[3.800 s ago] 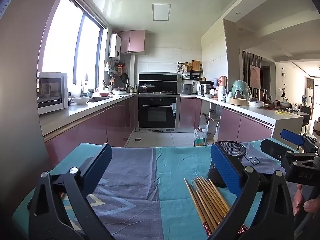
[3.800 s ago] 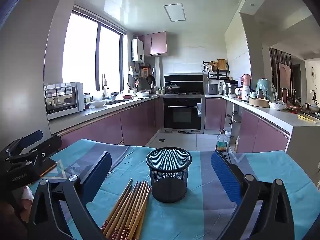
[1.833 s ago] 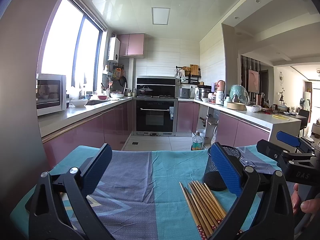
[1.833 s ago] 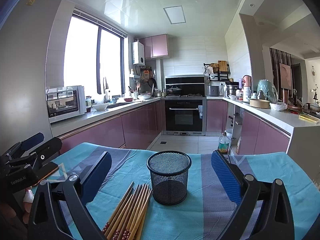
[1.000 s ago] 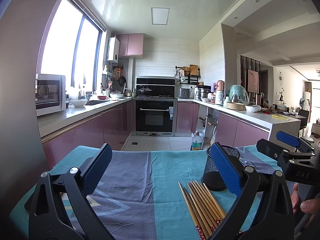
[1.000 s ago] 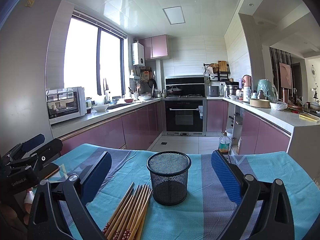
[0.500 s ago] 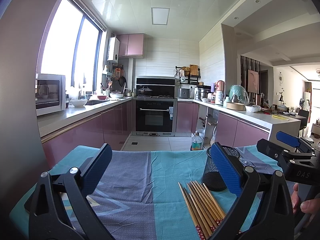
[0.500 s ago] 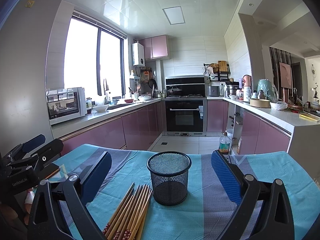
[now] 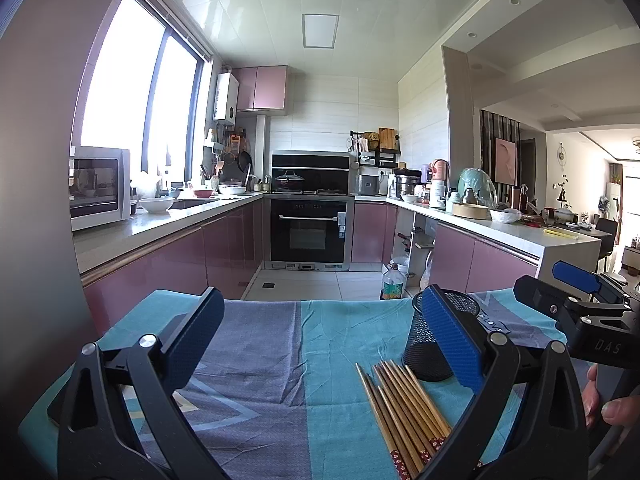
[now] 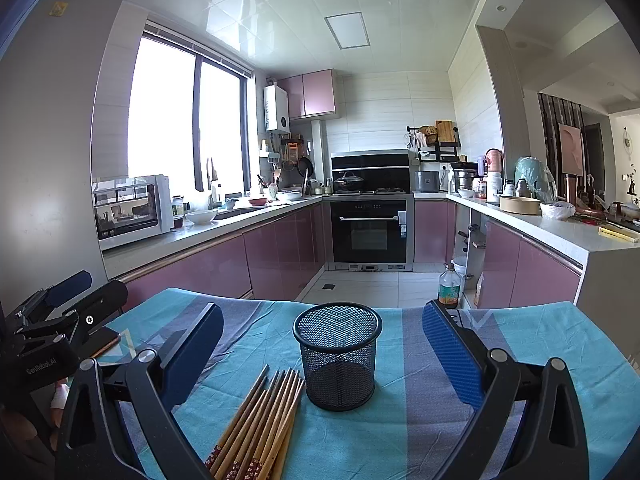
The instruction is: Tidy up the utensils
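Two handheld grippers hover over a bench covered with a teal and grey-purple cloth (image 10: 420,432). A bundle of wooden chopsticks (image 10: 260,428) lies flat on the cloth, its red-patterned ends toward the cameras and its tips fanned toward a black wire-mesh cup (image 10: 337,360). The cup stands upright and holds nothing visible; the chopstick tips lie just beside its base, and contact cannot be confirmed.

From the right wrist view, the right gripper (image 10: 320,348) is released, its blue-padded fingers spread wide with the mesh cup framed between them and nothing held. The chopsticks sit below and left of centre, near its left finger. At the far left edge, the left gripper (image 10: 52,320) appears side-on.

From the left wrist view, the left gripper (image 9: 320,340) is likewise spread wide and grasps nothing. The chopsticks (image 9: 404,412) and mesh cup (image 9: 430,352) lie toward its right finger, which partly hides the cup. The right gripper (image 9: 576,304) enters from the right edge, with a hand (image 9: 608,404) on its handle.

Beyond the bench is a kitchen with pink cabinets, a black oven (image 10: 370,232), a white microwave (image 10: 132,208) on the counter by a bright window, and a plastic bottle (image 10: 448,286) on the floor.
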`<action>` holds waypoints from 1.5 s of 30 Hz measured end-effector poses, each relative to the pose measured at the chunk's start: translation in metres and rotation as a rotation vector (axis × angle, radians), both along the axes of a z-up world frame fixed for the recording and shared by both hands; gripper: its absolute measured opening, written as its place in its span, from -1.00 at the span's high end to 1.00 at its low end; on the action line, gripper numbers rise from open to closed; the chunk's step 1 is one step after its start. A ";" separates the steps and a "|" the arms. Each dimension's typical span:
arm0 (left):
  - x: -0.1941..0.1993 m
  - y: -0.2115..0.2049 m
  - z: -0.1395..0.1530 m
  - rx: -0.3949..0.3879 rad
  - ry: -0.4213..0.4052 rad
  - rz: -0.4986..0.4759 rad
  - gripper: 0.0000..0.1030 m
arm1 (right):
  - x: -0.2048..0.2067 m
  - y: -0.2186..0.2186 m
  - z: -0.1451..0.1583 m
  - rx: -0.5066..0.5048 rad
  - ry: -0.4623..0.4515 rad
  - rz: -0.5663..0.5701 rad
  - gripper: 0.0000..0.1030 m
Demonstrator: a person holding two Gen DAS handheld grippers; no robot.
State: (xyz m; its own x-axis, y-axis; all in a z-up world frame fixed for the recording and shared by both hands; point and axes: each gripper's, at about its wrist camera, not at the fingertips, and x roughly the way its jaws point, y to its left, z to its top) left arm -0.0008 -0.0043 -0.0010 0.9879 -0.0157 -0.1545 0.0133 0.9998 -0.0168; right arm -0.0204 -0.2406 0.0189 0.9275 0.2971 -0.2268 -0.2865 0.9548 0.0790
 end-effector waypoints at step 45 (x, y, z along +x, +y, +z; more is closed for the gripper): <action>0.085 -0.011 -0.090 0.033 0.494 -0.189 -0.44 | 0.046 0.045 -0.084 -0.146 0.513 0.283 -0.22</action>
State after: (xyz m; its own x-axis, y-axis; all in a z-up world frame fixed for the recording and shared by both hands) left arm 0.0846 -0.0155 -0.0911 0.7778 -0.1740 -0.6040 0.1922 0.9807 -0.0351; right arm 0.0255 -0.1960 -0.0656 0.5786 0.4482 -0.6814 -0.4910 0.8585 0.1479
